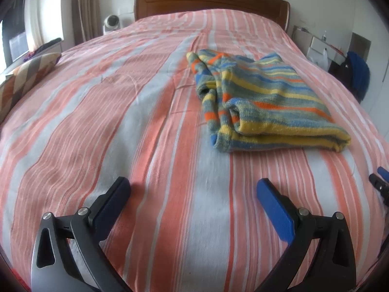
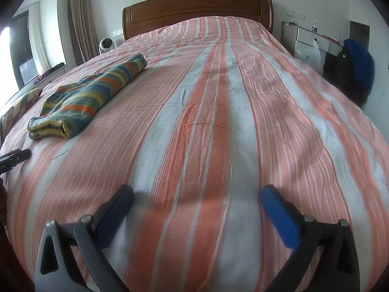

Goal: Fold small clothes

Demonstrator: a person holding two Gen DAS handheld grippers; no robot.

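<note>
A striped knit garment (image 1: 265, 102) in yellow, blue, grey and orange lies folded on the bed, ahead and to the right in the left wrist view. In the right wrist view the same garment (image 2: 92, 95) lies far to the left. My left gripper (image 1: 193, 187) is open over bare bedspread, short of the garment, with nothing between its fingers. My right gripper (image 2: 197, 194) is also wide open over the bedspread, well to the right of the garment, holding nothing. A fingertip of the right gripper (image 1: 380, 178) shows at the right edge of the left wrist view.
The bed has an orange, grey and white striped cover (image 2: 218, 121) and a wooden headboard (image 2: 197, 9). A patterned cushion (image 1: 26, 77) lies at the left edge. A small fan (image 2: 106, 45) and a white side table (image 2: 313, 39) flank the headboard; dark clothes (image 2: 357, 65) hang at right.
</note>
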